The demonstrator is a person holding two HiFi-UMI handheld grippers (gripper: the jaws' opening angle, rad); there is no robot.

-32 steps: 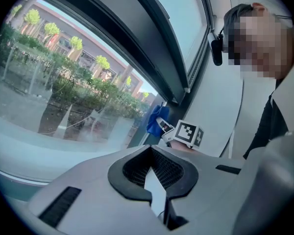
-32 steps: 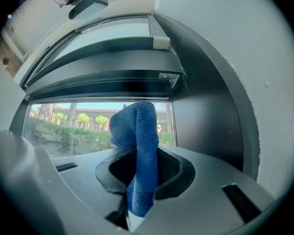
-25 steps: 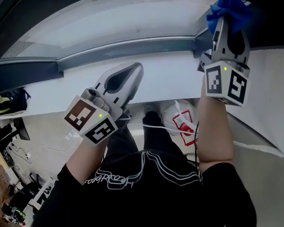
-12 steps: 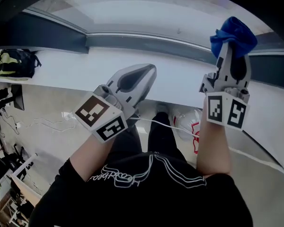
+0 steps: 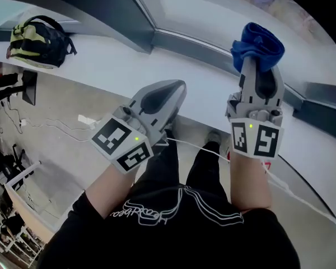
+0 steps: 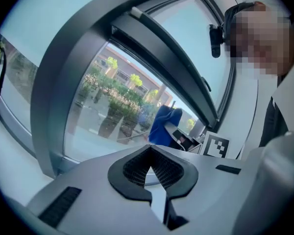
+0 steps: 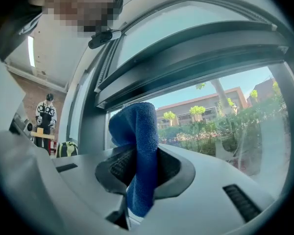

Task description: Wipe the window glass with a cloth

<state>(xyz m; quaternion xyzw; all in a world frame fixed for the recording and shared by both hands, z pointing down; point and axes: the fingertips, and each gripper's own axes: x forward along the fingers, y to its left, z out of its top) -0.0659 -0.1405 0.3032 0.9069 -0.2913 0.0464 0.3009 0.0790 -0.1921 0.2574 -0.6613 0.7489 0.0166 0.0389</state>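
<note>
Cloth [image 5: 257,45] shows in the head view pinched in my right gripper [image 5: 256,66] near the window glass [image 5: 213,7]; the left gripper view has my left gripper [image 6: 149,166] closed on nothing; the right gripper view offers open glass rightward, so I'd press flat and stop short of the frame [image 7: 186,53].

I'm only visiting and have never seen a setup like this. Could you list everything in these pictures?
cloth: one, blue, in the right gripper's jaws
glass: clear, inside the frame
frame: one, dark grey, around the glass
sill: one, white, below the frame
backpack: one, black and yellow-green, on the sill at far left
cable: one, white, across the person's legs
bystander: one, dark top, far off in the right gripper view
left gripper: one, grey, jaws together, empty
right gripper: one, grey, jaws shut on the cloth
</note>
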